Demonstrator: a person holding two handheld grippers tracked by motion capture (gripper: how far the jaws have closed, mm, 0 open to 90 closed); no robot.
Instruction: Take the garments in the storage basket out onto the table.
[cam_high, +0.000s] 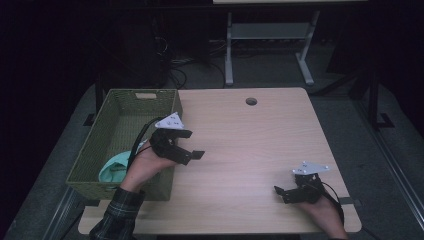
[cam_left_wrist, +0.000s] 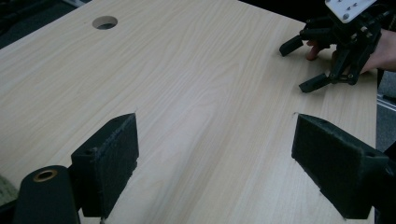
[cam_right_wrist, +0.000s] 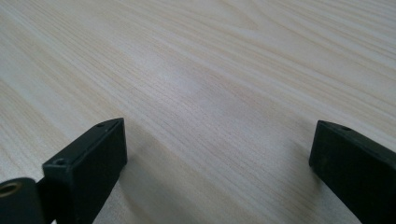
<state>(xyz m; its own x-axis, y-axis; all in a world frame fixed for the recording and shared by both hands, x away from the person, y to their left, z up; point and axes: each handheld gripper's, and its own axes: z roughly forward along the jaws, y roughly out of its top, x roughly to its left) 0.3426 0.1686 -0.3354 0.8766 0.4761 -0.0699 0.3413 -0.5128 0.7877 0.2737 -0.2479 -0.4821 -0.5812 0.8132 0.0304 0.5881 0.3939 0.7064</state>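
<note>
A crumpled, pale mint-green piece of cloth (cam_high: 111, 168) is seen lying in the near end of the olive-green woven rectangular basket (cam_high: 116, 102), which stands on the left part of the light wooden table (cam_high: 250, 145); the cloth is partly hidden behind the person's left wrist and the gripper's trailing cable. The left gripper (cam_high: 189, 147) is held above the table just beside the basket's right wall, its jaws spread wide with nothing between them, as is confirmed in the left gripper view (cam_left_wrist: 215, 163), where bare wood lies between the two black pads. The right gripper (cam_high: 280, 192) is held low near the table's front right corner, well apart from the basket, and its jaws are likewise spread and empty (cam_right_wrist: 217, 158). The cloth is judged to be light, soft and limp (it would sag and drape rather than keep any shape), neither fragile nor slippery against the foam-like pads. A hold is best taken on a raised fold or bunched ridge near its middle, pinched from above, so that several layers are caught and the basket's weave is not snagged.
</note>
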